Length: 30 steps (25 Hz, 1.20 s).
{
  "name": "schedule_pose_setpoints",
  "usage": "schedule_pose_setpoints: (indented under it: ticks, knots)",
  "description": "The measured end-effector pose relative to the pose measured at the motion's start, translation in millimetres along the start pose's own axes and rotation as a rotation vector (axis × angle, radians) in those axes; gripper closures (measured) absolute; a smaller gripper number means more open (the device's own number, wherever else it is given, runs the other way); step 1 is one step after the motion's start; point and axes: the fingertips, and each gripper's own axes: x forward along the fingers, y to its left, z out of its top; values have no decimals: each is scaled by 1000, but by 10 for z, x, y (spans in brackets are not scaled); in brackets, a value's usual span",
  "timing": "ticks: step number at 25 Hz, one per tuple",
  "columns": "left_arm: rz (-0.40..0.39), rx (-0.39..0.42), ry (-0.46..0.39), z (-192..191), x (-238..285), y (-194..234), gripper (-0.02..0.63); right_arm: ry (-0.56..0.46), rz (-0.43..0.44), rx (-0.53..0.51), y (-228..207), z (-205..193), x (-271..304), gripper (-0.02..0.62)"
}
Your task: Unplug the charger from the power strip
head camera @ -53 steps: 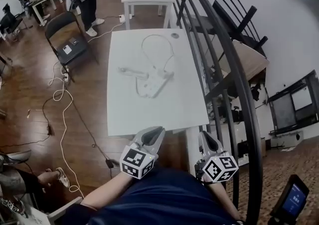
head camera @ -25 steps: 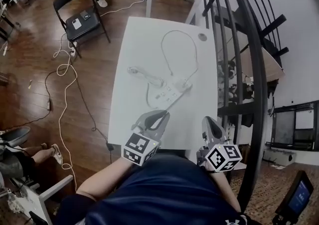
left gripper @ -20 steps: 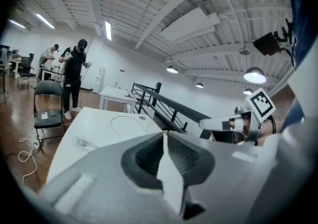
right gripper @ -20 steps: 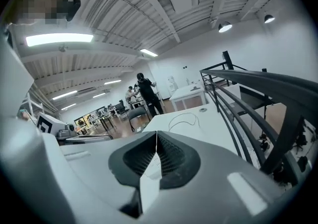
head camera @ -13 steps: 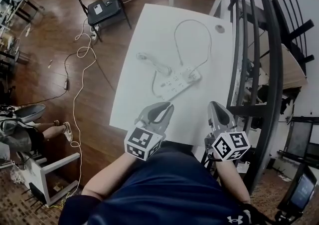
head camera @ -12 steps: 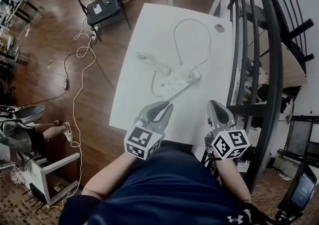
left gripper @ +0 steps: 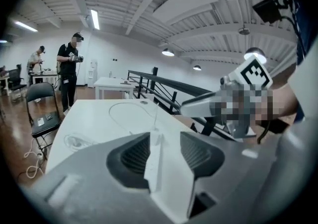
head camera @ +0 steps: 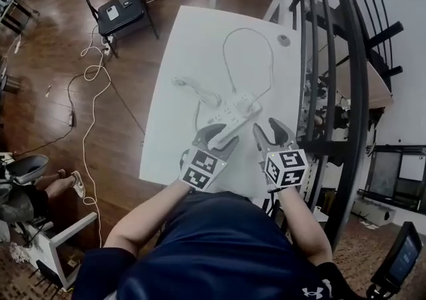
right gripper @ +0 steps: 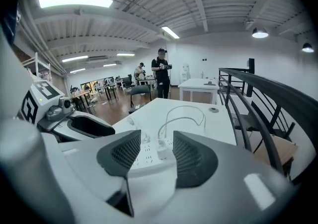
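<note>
A white power strip (head camera: 229,114) lies slantwise on the white table (head camera: 180,46). The white charger (right gripper: 162,150) sits plugged into it, and its cable (head camera: 247,34) loops toward the far end. My left gripper (head camera: 221,136) is at the strip's near end with its jaws opening. In the left gripper view the strip's end (left gripper: 151,161) shows between the pads, and they do not press on it. My right gripper (head camera: 270,128) hovers just short of the strip's right end, jaws also opening, with the charger ahead in the gap between its jaws.
A coiled white cord (head camera: 188,85) lies left of the strip, and a small round disc (head camera: 284,40) at the far right corner. A black railing (head camera: 333,66) runs close along the table's right side. A folding chair (head camera: 118,7) and floor cables (head camera: 86,92) are left.
Both grippers have come forward and down over the table's near edge to the power strip. Their jaws were shut and now stand apart.
</note>
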Motion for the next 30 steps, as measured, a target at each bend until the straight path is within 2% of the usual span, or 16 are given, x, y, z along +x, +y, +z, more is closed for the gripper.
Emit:
schedule_pose_setpoints:
  ticks: [7, 12, 18, 24, 30]
  knots:
    - [-20, 104, 97, -294, 516, 298, 414, 149, -52, -131, -75, -212, 649, 387]
    - [-42, 179, 132, -412, 712, 293, 414, 210, -37, -140, -57, -376, 895, 387]
    - [-54, 239, 179, -548, 847, 239, 414, 291, -34, -203, -20, -575, 1072, 387]
    - [-64, 280, 215, -650, 899, 269, 414, 335, -64, -264, -46, -660, 1213, 440]
    - [-92, 293, 219, -668, 835, 215, 414, 343, -121, -206, 25, -802, 989, 449]
